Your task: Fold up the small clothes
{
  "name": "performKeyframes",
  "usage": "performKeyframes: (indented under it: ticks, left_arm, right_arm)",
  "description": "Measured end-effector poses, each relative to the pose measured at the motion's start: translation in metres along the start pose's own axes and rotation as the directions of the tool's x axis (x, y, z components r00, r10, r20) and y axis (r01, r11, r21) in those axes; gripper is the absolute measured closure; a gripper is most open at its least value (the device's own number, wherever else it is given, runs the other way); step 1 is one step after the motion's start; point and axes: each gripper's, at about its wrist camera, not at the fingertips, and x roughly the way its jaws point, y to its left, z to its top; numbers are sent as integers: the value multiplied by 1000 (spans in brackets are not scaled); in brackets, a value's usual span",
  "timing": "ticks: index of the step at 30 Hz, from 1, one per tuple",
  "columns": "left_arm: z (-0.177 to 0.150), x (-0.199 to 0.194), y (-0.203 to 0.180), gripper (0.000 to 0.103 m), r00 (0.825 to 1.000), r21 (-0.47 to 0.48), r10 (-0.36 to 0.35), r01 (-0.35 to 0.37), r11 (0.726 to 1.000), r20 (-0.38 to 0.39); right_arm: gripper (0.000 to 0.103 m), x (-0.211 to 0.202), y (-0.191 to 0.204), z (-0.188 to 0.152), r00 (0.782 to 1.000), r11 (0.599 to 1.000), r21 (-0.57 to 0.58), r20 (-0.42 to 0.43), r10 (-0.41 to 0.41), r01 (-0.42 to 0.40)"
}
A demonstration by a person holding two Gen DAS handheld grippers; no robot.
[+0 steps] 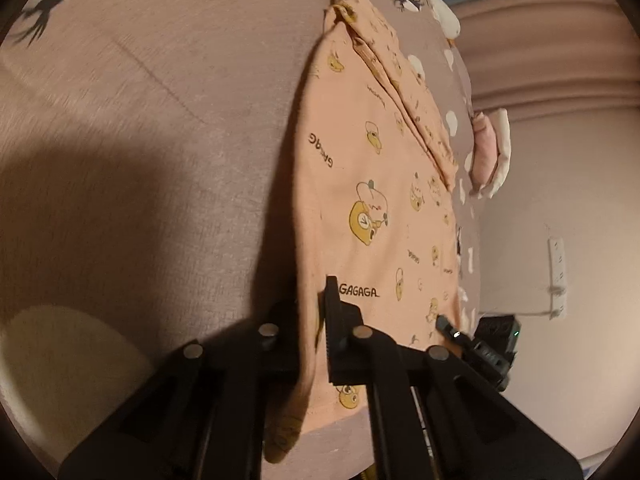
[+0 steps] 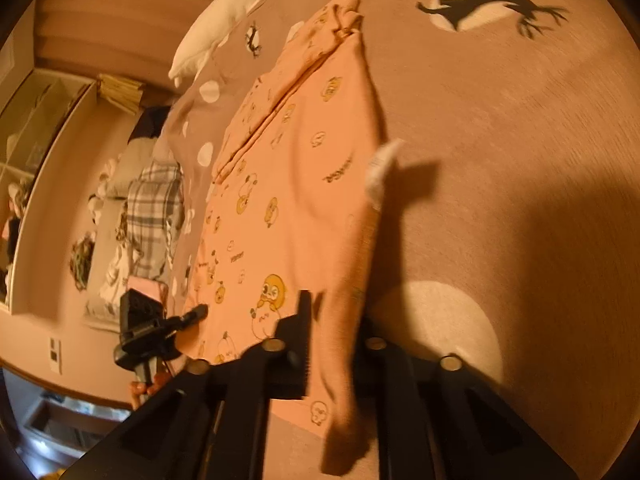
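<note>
A small peach garment (image 1: pixel 372 184) printed with yellow cartoon animals lies flat on a mauve bedspread (image 1: pixel 160 140). My left gripper (image 1: pixel 312 320) is shut on a raised fold of the garment's left edge; the cloth hides its left finger. In the left wrist view the right gripper (image 1: pixel 448 326) touches the garment's lower right edge. In the right wrist view my right gripper (image 2: pixel 336 332) is shut on the right edge of the garment (image 2: pixel 288 184), which is pulled up between the fingers. A white label (image 2: pixel 380 168) sticks out from that edge. The left gripper (image 2: pixel 196 312) shows at the garment's left side, above a person's hand (image 2: pixel 148 388).
The bedspread (image 2: pixel 500 160) has white circles and a deer silhouette (image 2: pixel 488 0). A white pillow (image 2: pixel 224 24) lies at the far end. Beside the bed are a plaid cloth (image 2: pixel 154 208), a pink and white item (image 1: pixel 490 152) and a wall socket strip (image 1: pixel 558 272).
</note>
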Motion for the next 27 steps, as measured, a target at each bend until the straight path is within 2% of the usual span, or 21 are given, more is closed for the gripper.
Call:
performKeyframes:
  ticks: [3, 7, 10, 15, 22, 27]
  left_arm:
    - [-2, -2, -6, 99, 1000, 20, -4, 4, 1000, 1]
    - [-4, -6, -16, 99, 995, 46, -97, 97, 994, 4]
    - [-1, -12, -20, 99, 982, 45, -187, 186, 982, 28]
    - [10, -21, -36, 99, 960, 70, -273, 268, 961, 66]
    - [37, -31, -62, 99, 943, 109, -311, 299, 948, 117]
    - [62, -33, -75, 99, 928, 119, -339, 323, 939, 155]
  right_arm:
    - [98, -3, 7, -2, 1000, 1000, -23, 2, -16, 16]
    - [98, -11, 23, 0, 1000, 996, -83, 25, 14, -12]
    - [98, -20, 40, 6, 996, 989, -133, 63, 67, -58]
    - [98, -26, 67, 19, 990, 974, -212, 100, 104, -81]
    - [98, -33, 99, 52, 973, 950, -296, 169, 159, -104]
    - [98, -30, 112, 81, 966, 941, -327, 204, 161, -88]
